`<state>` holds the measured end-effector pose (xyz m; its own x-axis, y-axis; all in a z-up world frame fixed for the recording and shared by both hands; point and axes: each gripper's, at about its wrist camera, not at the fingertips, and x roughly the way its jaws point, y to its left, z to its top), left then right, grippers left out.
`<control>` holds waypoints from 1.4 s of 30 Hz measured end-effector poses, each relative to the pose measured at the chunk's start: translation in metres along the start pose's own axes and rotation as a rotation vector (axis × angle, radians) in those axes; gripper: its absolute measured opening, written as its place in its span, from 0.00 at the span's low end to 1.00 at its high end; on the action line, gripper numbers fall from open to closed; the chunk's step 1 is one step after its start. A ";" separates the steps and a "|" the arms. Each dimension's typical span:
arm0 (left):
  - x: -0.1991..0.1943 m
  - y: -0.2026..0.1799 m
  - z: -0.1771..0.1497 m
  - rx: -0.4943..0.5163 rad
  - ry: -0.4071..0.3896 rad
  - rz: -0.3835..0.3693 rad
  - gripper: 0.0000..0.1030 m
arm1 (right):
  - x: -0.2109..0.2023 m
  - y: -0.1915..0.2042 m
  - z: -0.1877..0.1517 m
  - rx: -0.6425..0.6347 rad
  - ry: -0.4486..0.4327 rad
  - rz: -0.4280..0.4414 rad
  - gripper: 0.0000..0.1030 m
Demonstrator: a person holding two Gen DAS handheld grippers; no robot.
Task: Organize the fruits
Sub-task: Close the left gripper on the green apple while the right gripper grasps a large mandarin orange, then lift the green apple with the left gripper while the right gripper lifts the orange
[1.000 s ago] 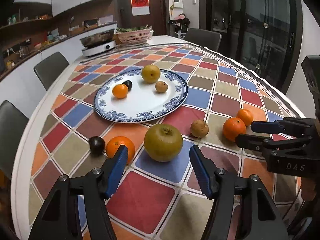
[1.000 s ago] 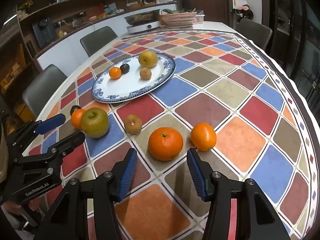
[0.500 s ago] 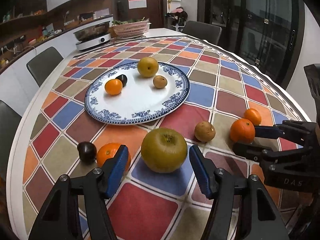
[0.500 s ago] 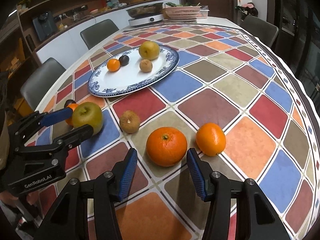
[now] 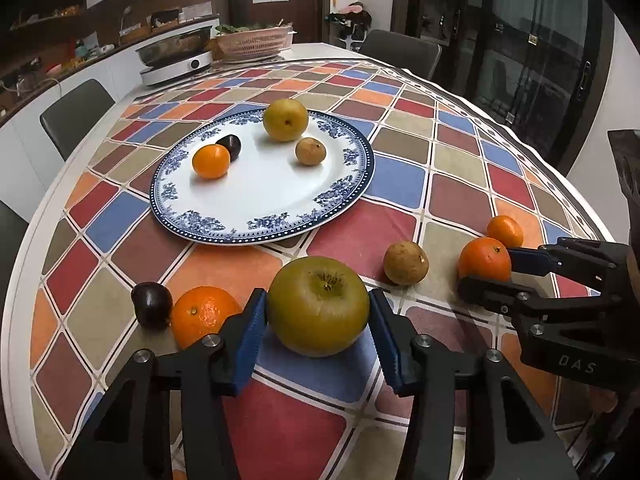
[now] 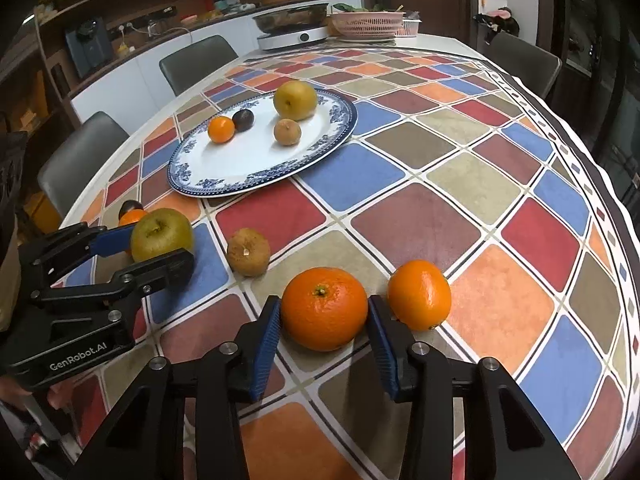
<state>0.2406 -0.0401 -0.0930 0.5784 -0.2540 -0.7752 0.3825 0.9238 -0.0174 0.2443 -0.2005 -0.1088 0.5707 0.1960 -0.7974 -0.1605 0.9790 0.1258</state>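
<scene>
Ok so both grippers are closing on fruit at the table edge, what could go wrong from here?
1. The left gripper is closing around the round green pear; its fingers sit low and near, so it might squirt forward.
2. An orange sits right beside the left finger and could get nudged into the dark plum.
3. The right gripper is closing on a big orange; its finger may bump the neighbouring orange, which could roll.
</scene>
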 end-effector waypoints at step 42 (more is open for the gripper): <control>-0.107 0.013 0.044 -0.028 -0.228 0.061 0.48 | -0.092 0.044 0.075 -0.179 -0.266 0.120 0.41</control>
<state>0.2159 -0.0138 0.0174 0.7491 -0.2523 -0.6125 0.3233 0.9463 0.0056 0.2452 -0.1711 0.0149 0.7256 0.3402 -0.5980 -0.3645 0.9273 0.0854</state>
